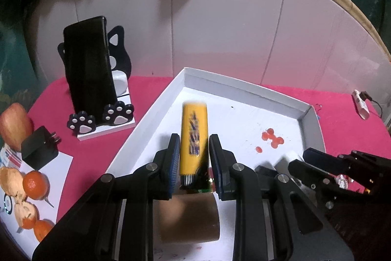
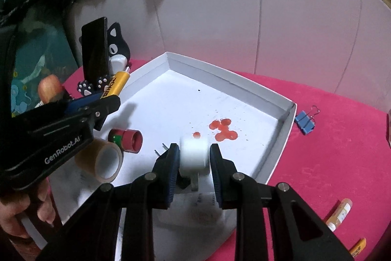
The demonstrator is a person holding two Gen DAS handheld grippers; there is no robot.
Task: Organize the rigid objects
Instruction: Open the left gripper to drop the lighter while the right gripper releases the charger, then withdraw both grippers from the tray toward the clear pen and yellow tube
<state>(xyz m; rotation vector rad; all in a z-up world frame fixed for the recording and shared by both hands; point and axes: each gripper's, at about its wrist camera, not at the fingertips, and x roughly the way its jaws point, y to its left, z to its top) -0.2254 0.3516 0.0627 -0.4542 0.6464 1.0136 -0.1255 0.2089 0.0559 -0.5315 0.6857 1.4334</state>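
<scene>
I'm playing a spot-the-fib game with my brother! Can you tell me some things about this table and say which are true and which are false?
1. The left gripper holds a yellow tube. True.
2. The white tray is spotless. False: it has red drops in it.
3. The blue binder clip lies inside the tray. False: it lies outside, on the pink cloth.
4. The right gripper holds something white. True.
5. A roll of brown tape lies in the tray. True.

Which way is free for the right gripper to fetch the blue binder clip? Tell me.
Probably none yet: the right gripper is shut on a white plug. The binder clip lies outside the tray wall, otherwise unobstructed.
</scene>
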